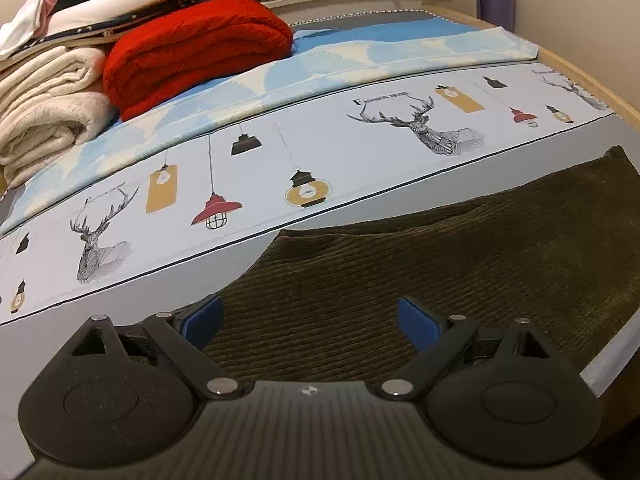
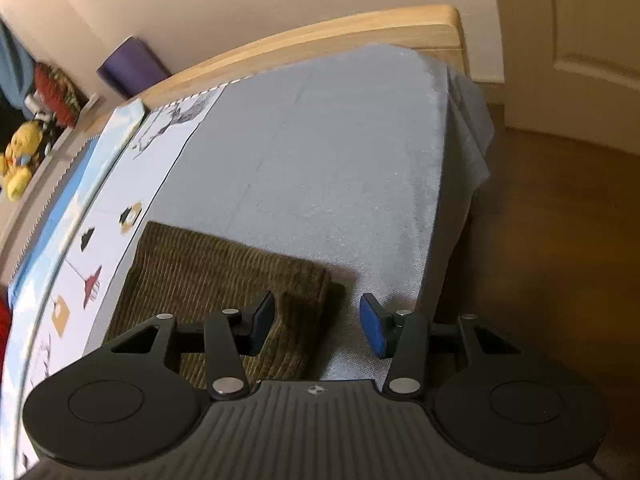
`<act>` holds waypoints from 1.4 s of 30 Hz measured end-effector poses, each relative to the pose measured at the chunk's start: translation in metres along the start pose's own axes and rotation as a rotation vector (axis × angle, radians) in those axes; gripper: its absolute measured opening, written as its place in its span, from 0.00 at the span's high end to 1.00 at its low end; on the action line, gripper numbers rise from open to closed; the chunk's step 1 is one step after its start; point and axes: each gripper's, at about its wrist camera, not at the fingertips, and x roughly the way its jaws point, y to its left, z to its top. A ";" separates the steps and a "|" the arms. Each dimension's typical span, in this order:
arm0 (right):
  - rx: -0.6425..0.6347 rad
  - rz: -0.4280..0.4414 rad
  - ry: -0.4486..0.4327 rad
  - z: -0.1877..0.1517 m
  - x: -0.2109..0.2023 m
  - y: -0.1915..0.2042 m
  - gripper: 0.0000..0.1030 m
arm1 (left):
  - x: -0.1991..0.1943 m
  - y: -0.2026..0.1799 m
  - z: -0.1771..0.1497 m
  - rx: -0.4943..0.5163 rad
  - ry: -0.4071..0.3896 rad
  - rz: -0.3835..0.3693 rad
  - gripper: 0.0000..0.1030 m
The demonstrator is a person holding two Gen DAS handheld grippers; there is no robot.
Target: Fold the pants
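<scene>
Left gripper and right gripper, both spread wide, hover over one pair of pants.

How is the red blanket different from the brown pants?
The red blanket is bright and knitted; the pants are dark olive-brown and ribbed. The blanket is folded into a thick bundle; the pants lie spread much flatter. The blanket sits far back beside other bedding; the pants lie near both grippers. Both rest on the bed.

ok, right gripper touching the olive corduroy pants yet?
Cannot tell. Right wrist view: right gripper open over the olive corduroy pants edge; height is unclear.
</scene>
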 end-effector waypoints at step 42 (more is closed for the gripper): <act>-1.724 0.763 -0.204 -0.449 -0.179 0.228 0.40 | -0.039 0.166 -0.057 -0.335 0.002 0.134 0.07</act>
